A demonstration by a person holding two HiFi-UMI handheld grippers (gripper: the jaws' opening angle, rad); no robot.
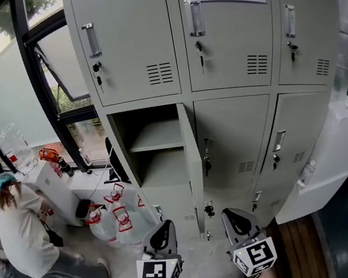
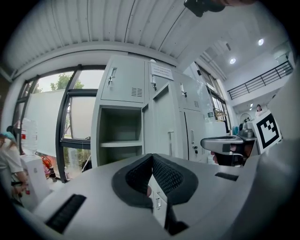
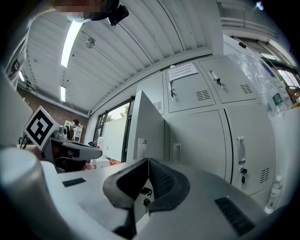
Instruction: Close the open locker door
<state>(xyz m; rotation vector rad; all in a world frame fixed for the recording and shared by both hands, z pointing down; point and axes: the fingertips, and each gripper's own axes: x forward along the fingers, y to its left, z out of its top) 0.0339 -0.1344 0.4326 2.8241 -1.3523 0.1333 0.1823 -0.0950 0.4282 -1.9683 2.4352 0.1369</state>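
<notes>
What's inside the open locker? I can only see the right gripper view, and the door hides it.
Observer: The head view looks into the open locker. It has one shelf across the middle, and I see nothing on it.
Operator: Is the left gripper holding anything?
Observer: No. In its own view the left gripper is shut with nothing between its jaws.
Operator: What's on the floor next to the locker?
Observer: White bags with red handles, left of the open locker in the head view.
</notes>
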